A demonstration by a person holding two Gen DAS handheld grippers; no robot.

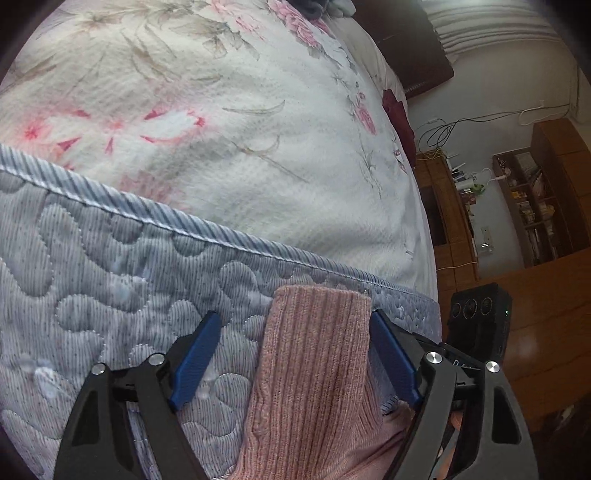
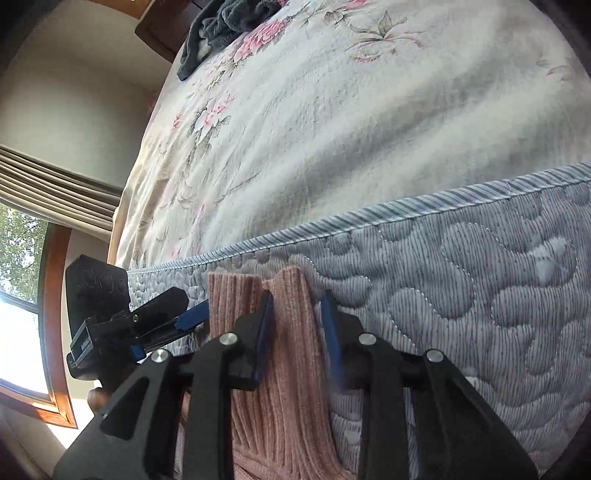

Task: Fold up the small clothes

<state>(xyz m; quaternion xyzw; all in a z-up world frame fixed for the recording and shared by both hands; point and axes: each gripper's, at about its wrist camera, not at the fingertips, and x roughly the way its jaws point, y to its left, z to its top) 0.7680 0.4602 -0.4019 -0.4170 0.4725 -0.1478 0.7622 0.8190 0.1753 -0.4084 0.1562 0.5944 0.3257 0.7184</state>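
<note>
Knitwear, pink garment (image 1: pixel 314 354), looked soft and floppy; left hand-held gripper (image 1: pixel 295 354) spread around it, right hand-held gripper (image 2: pixel 297 332) likewise unclamped; hems suited gripping.

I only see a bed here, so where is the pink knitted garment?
The pink knitted garment hangs against the quilted mattress side, below the floral sheet, between the fingers of both hand-held grippers in each wrist view.

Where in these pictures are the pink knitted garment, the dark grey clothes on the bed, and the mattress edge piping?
pink knitted garment (image 1: pixel 314 350): left wrist view, ribbed middle.
dark grey clothes (image 2: pixel 221 26): right wrist view, centre of the pile.
mattress edge piping (image 2: pixel 406 208): right wrist view, striped seam.
</note>
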